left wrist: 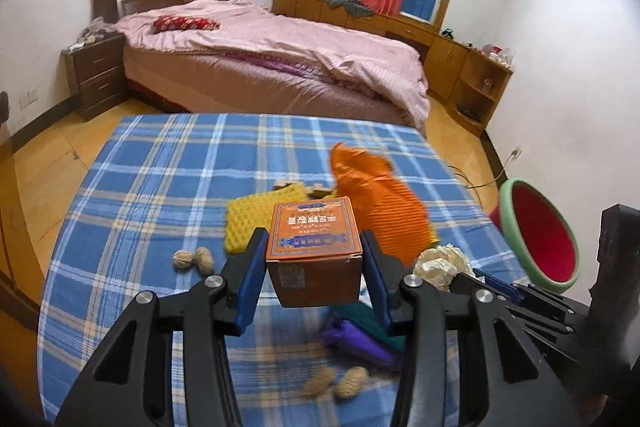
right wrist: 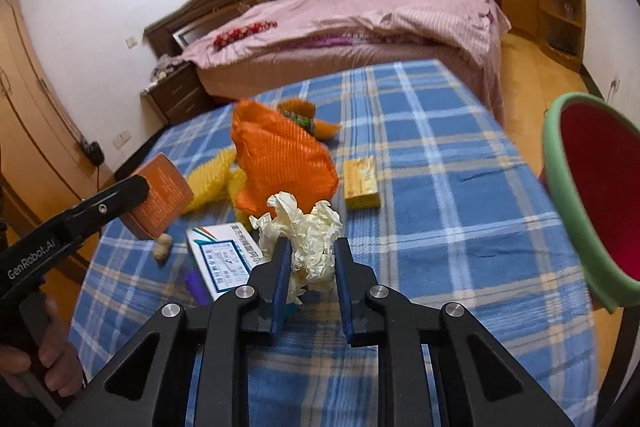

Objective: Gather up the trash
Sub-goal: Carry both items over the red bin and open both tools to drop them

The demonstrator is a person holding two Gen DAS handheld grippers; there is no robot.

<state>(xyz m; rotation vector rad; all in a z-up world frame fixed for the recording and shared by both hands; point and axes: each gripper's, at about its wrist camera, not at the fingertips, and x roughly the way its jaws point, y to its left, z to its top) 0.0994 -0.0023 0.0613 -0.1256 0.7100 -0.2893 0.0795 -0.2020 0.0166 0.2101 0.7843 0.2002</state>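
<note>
My left gripper [left wrist: 313, 234] is shut on an orange carton [left wrist: 316, 267], held a little above the blue plaid tablecloth [left wrist: 160, 167]. The right wrist view shows the same carton [right wrist: 164, 195] at the left, raised off the cloth. My right gripper [right wrist: 313, 242] is shut on a crumpled ball of cream paper [right wrist: 304, 223], which bulges above the blue pads. That paper [left wrist: 440, 263] also shows at the right of the left wrist view. A red bin with a green rim [right wrist: 592, 199] stands off the table's right edge.
On the cloth lie an orange plastic bag [right wrist: 280, 163], a yellow mesh sleeve [left wrist: 256, 215], a yellow box [right wrist: 362, 183], a white printed box [right wrist: 224, 259], a purple wrapper [left wrist: 356, 343] and peanuts [left wrist: 196, 259]. A bed [left wrist: 280, 59] lies beyond the table.
</note>
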